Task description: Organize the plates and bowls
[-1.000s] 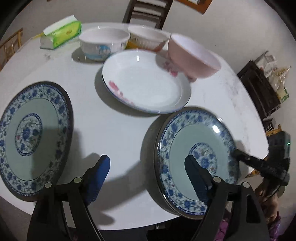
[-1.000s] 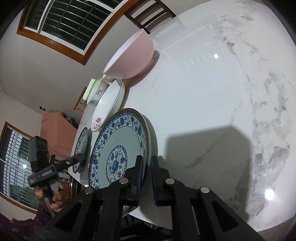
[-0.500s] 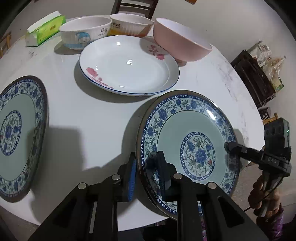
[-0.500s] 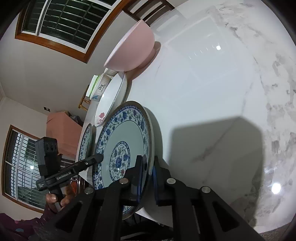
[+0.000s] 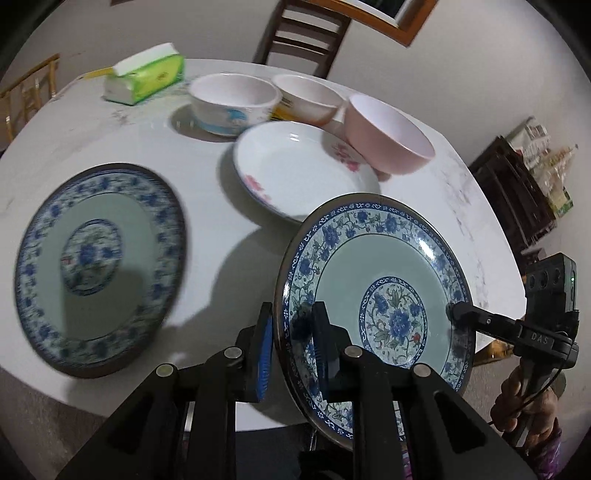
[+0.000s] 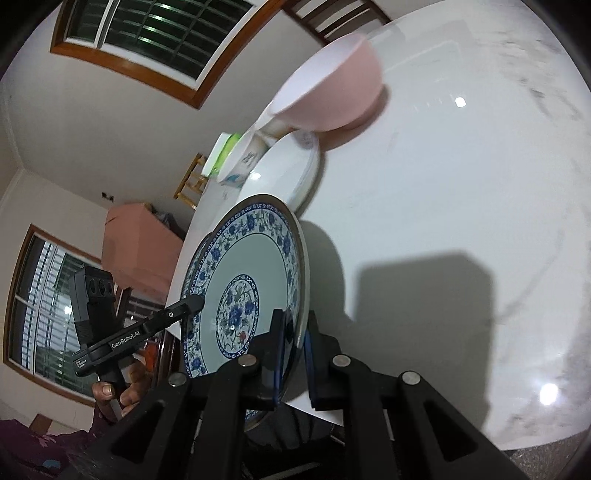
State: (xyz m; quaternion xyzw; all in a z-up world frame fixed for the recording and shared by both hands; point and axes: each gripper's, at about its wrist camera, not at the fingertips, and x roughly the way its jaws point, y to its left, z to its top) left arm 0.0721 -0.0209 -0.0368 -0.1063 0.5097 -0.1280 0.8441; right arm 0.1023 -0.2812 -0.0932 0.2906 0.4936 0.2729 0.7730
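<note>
A blue-patterned plate (image 5: 380,291) is lifted above the table, gripped at two sides. My left gripper (image 5: 291,336) is shut on its near left rim. My right gripper (image 6: 293,341) is shut on its opposite rim, and its finger shows in the left wrist view (image 5: 480,321). The same plate shows tilted in the right wrist view (image 6: 247,291). A second blue-patterned plate (image 5: 96,273) lies flat on the table at the left. A white floral plate (image 5: 299,170) lies behind. A pink bowl (image 5: 388,136) rests on its far edge.
A white bowl with blue print (image 5: 232,103) and a white-and-orange bowl (image 5: 306,99) stand at the back of the round white table (image 5: 207,221). A green tissue pack (image 5: 146,74) lies at the back left. A wooden chair (image 5: 303,33) stands behind the table.
My left gripper closed on the plate's rim half a second ago. Both grippers have since raised the plate off the table and carried it left, toward the second blue plate.
</note>
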